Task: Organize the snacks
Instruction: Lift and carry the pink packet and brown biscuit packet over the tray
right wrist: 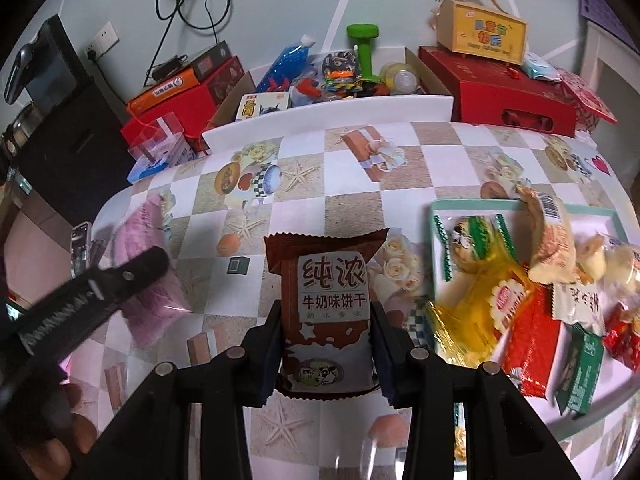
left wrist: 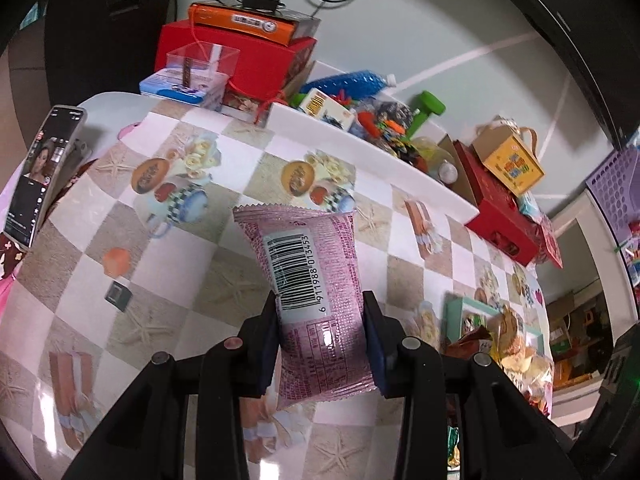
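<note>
My left gripper is shut on a pink snack packet, barcode side up, held above the patterned tablecloth. My right gripper is shut on a brown milk-biscuit packet, also lifted over the table. In the right wrist view the left gripper shows blurred at the left with the pink packet behind it. A teal-rimmed tray at the right holds several mixed snack packets. The same tray appears at the right of the left wrist view.
A white-edged box of toys and bottles lines the table's far side. Red gift boxes and a yellow carton stand at the back right; red and orange boxes at the back left. A phone leans at the left edge.
</note>
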`<state>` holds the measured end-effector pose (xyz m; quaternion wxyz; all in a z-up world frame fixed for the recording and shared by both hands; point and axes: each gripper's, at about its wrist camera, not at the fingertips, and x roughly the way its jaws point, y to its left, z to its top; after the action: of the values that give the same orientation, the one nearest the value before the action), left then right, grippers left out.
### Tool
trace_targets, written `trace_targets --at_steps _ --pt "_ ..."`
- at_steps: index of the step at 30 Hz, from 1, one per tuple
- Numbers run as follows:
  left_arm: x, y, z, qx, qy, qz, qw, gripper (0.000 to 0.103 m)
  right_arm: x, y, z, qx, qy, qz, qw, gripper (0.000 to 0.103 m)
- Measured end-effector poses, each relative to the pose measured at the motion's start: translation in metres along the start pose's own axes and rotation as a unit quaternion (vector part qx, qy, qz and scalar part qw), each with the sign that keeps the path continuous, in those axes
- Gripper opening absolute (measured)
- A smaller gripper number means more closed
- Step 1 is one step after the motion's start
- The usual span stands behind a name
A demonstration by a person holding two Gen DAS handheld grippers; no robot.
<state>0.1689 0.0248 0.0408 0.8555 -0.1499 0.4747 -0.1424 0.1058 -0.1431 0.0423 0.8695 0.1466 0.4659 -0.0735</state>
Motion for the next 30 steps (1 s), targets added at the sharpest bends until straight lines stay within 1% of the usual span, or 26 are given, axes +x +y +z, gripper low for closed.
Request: trace_targets --at_steps 6,12,14,20,23,26,30 --pt "-0.005 -0.017 -0.002 0.021 -0.007 -0.007 0.9997 0.039 -0.009 -0.017 -0.002 0.018 -0.009 -0.005 1.000 0.042" --pt "-0.007 -0.034 -0.005 0.039 -0.010 -0.017 0.9991 0.039 -0.015 -0.045 0.000 0.048 -0.017 -0.014 0.999 0.042" --pt "-0.006 -0.040 -0.007 0.045 -0.009 -0.017 0.9988 0.039 -0.018 -0.057 0.001 0.060 -0.020 -0.024 0.998 0.042" --pt "-0.005 -0.064 -0.015 0.069 -0.002 -0.036 0.9969 0.039 -0.030 -0.099 0.002 0.101 -0.029 -0.054 0.993 0.042" --pt "-0.005 -0.081 -0.021 0.088 0.000 -0.042 0.9952 0.039 -0.038 -0.120 0.000 0.122 -0.034 -0.066 0.990 0.042" --pt "-0.004 -0.102 -0.030 0.110 0.006 -0.058 0.9922 0.039 -0.045 -0.145 -0.002 0.148 -0.039 -0.073 0.985 0.042" --pt "-0.002 -0.137 -0.046 0.149 0.017 -0.081 0.9854 0.039 -0.057 -0.178 -0.007 0.187 -0.046 -0.089 0.977 0.042"
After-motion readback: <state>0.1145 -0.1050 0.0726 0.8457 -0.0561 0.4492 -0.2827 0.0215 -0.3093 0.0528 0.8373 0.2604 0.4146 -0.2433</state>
